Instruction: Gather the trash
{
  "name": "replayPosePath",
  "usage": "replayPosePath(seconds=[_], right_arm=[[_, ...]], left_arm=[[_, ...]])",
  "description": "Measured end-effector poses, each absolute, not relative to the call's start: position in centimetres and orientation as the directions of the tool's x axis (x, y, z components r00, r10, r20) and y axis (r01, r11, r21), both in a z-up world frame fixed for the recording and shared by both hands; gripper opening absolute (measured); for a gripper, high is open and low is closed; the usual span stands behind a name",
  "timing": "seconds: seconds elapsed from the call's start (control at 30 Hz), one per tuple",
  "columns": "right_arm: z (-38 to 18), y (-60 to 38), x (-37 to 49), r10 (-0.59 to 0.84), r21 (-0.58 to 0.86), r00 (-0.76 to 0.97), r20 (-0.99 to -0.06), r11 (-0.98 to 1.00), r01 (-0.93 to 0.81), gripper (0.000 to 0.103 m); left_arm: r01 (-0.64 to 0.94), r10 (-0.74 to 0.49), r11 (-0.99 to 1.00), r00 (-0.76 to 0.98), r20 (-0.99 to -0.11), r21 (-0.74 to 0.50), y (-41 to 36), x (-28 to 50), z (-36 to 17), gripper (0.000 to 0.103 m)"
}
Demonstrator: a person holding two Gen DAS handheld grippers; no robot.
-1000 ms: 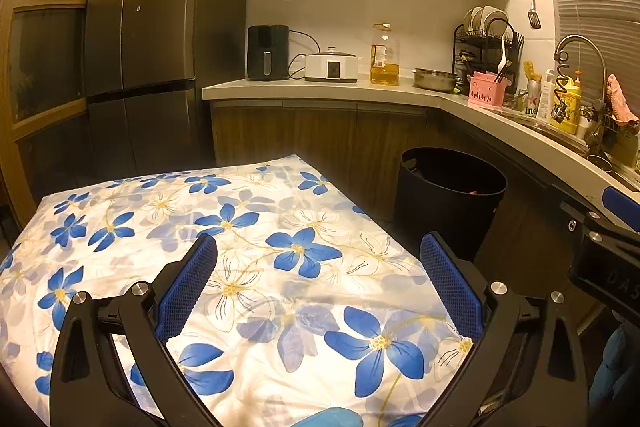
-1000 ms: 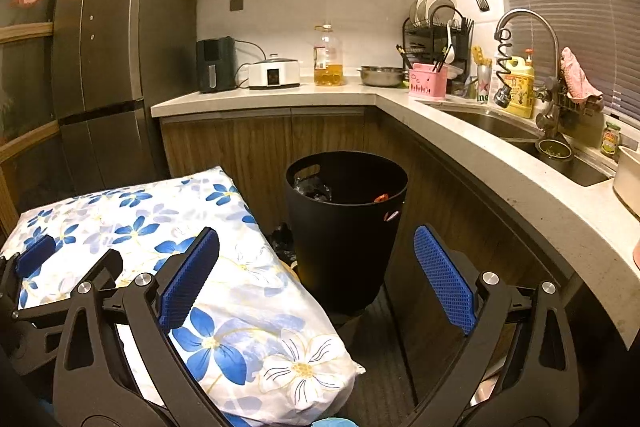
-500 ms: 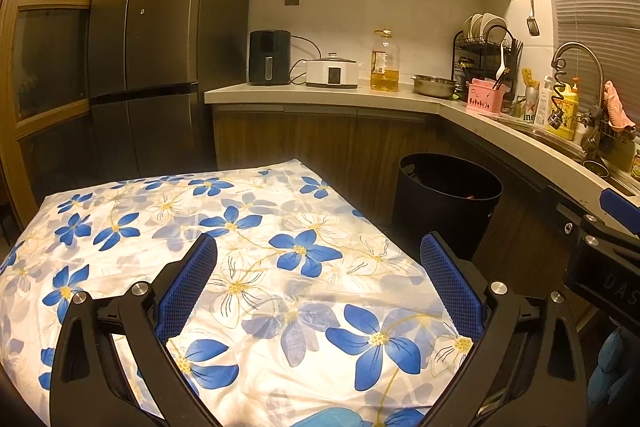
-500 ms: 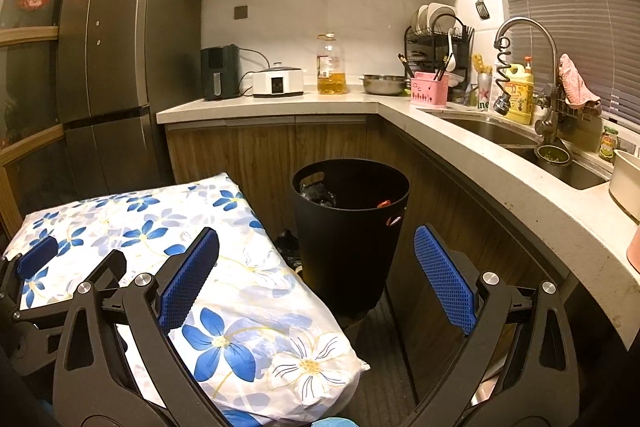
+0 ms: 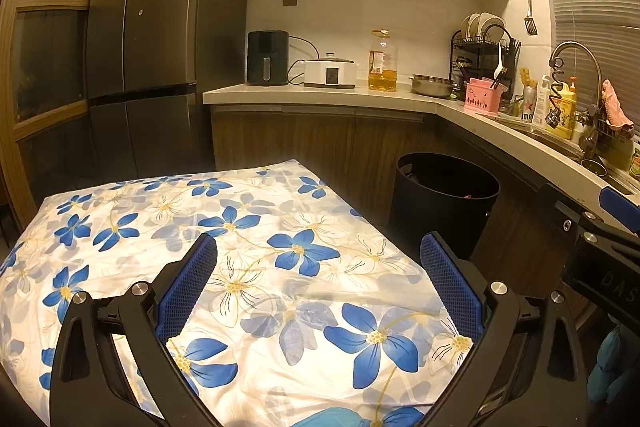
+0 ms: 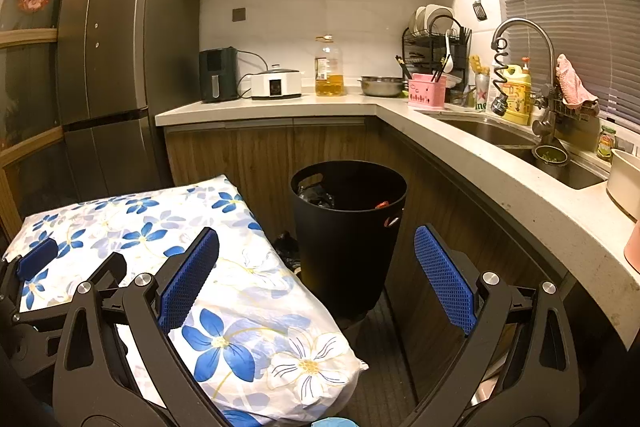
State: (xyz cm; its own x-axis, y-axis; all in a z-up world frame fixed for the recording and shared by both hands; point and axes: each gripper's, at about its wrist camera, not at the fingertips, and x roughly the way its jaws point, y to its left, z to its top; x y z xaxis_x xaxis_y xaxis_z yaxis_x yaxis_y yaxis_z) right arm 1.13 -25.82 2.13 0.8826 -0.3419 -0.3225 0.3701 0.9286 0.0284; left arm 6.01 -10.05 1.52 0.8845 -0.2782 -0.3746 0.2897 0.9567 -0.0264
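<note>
Left wrist view: left gripper [image 5: 318, 291] spread wide, empty, held over white cloth with blue flower print [image 5: 240, 247]. Round black plastic trash bin [image 5: 444, 203] at 2 o'clock.

Right wrist view: right gripper [image 6: 316, 279] spread wide, empty. Bin at 12 o'clock, dark bag and red scrap seen inside. No loose trash seen on cloth.

Risk judged: cloth could be snagged by low blue pads [image 6: 188, 279]; bin could be knocked by careless reach.

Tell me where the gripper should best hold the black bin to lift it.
Probably the handle slot in the black bin wall just under its rim, nearest one at. Come from above, one finger inside; the round body is too wide for the right gripper.
</note>
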Motion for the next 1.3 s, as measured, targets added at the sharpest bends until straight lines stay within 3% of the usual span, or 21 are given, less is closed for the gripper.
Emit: replayPosePath(seconds=[1.3], right_arm=[[1.99, -25.73, 1.52, -0.339, 0.025, 0.883, -0.325, 0.930, 0.366, 0.097]], left_arm=[[0.288, -0.275, 0.957, 0.883, -0.380, -0.023, -10.00, 6.09, 1.57, 0.097]])
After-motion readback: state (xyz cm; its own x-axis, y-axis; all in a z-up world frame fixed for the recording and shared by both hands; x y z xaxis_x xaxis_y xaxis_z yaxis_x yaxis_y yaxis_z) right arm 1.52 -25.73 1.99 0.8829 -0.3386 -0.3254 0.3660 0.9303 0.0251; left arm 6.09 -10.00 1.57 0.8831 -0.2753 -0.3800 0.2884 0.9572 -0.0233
